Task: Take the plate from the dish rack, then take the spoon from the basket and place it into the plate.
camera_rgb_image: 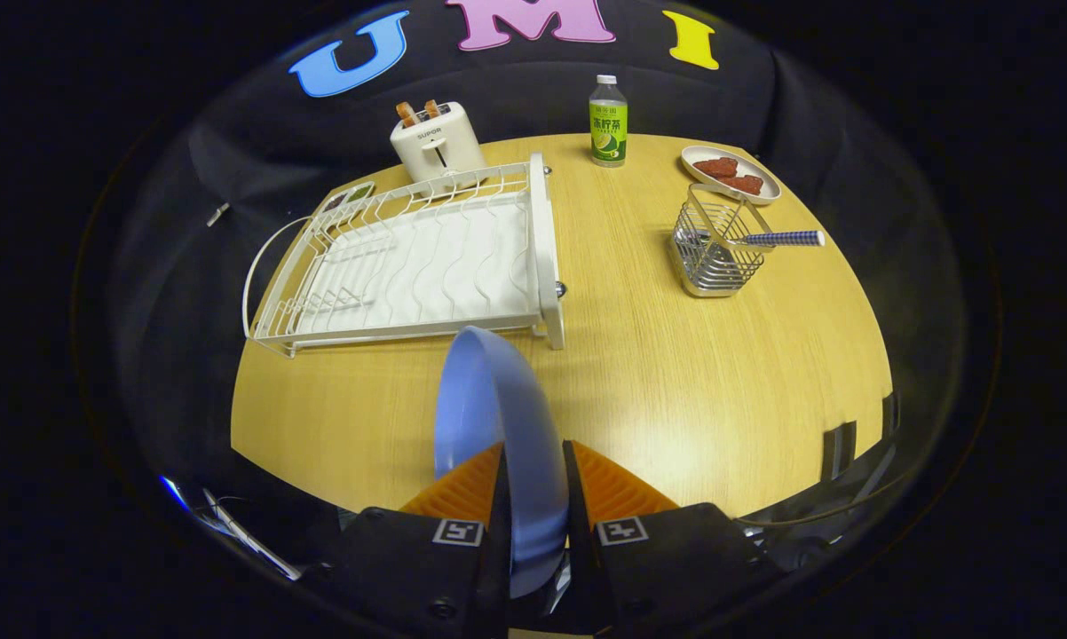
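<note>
Tongs [533, 497] clamp plate [498, 417] on edge, clear of rack [409, 266], ready for tabletop [675, 382]; I judge spoon [778, 238] in basket [715, 253] comes next.

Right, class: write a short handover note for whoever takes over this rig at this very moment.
Tongs: shut on the blue plate, held on edge above the wooden table.
Dish rack: beyond the tongs, no dishes in it.
Spoon: in the wire basket, handle sticking out, beside the tray of food.
Done: plate taken from rack.
Left: set plate on table, fetch spoon, place it into the plate.
</note>
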Available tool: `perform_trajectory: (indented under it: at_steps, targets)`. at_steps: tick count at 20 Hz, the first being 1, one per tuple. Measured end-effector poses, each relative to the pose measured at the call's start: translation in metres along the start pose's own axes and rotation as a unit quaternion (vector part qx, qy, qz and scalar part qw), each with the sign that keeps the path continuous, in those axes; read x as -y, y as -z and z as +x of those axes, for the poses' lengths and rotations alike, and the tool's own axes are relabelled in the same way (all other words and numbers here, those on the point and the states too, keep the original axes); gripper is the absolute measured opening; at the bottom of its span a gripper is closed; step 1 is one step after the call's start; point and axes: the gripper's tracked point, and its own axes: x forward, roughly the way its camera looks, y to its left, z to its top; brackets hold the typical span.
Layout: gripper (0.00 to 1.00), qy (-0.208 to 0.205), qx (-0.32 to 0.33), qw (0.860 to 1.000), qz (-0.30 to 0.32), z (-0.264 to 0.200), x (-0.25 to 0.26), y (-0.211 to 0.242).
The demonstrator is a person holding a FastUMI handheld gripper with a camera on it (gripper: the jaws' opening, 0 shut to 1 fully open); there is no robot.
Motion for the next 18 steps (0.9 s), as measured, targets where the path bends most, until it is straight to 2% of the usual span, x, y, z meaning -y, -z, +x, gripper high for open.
perform_trajectory:
  at_steps: [6, 11, 12, 17, 18]
  targets:
    - [0.43, 0.008, 0.019, 1.0, 0.01, -0.006, 0.013, -0.012]
    - [0.71, -0.015, 0.046, 0.999, -0.006, -0.027, 0.021, -0.028]
    - [0.73, -0.023, 0.058, 0.998, -0.013, -0.035, 0.023, -0.034]
    - [0.98, -0.039, 0.138, 0.988, -0.059, -0.08, 0.054, -0.086]
    - [0.98, -0.035, 0.156, 0.985, -0.07, -0.089, 0.063, -0.099]
